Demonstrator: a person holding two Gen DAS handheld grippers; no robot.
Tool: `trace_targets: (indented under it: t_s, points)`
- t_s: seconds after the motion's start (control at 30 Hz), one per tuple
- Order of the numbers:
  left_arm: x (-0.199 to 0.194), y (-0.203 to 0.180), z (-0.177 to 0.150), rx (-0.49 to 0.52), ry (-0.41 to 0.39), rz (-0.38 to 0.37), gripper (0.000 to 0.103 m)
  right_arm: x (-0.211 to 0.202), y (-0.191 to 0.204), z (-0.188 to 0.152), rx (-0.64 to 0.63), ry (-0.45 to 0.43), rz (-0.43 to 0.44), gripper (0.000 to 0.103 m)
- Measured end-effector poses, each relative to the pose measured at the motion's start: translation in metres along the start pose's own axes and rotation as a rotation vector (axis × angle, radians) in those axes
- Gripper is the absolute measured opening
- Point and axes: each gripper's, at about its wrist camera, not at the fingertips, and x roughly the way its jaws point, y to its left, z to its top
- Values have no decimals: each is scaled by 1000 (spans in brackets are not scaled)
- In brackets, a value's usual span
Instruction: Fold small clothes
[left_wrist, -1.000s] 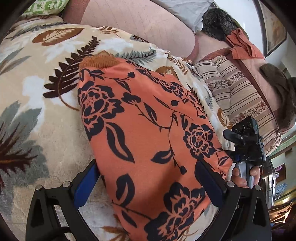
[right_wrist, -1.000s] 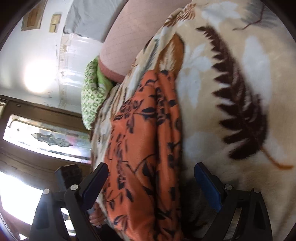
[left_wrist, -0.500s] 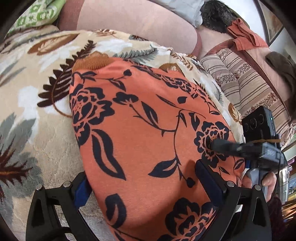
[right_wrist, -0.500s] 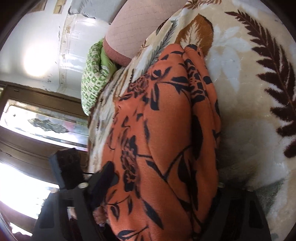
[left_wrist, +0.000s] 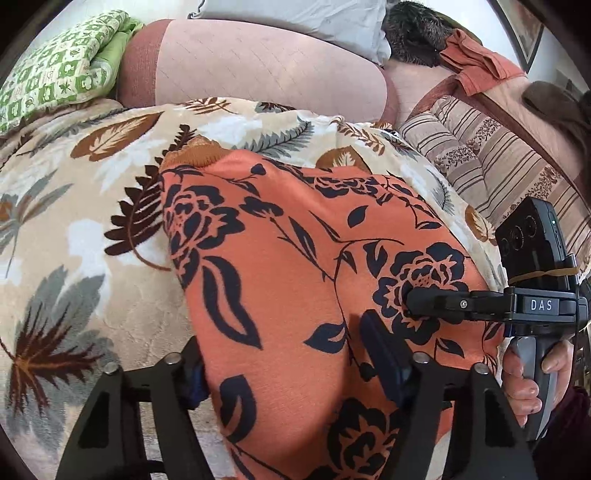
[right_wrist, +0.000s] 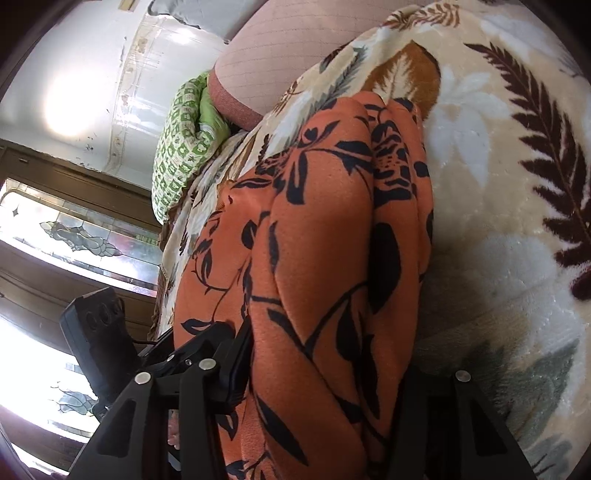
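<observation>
The orange floral garment (left_wrist: 295, 266) lies on the leaf-print blanket (left_wrist: 74, 229), its long axis running away from both wrists toward the brown ribbed cuff (left_wrist: 195, 153) at the far end. Both grippers sit at its near end, side by side across its width. The left gripper (left_wrist: 284, 354) has just been closing its jaws, with cloth bunching between them. The right gripper (right_wrist: 325, 373) has also been narrowing around the folded edge; whether either pair yet pinches firmly, I cannot tell.
</observation>
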Motion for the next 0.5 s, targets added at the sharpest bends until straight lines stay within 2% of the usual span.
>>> trace_targets:
  t_s: [0.5]
  points:
    - [-33,26,-9,-37,-43,60,70,17,40,-10,-156,36,-2,51]
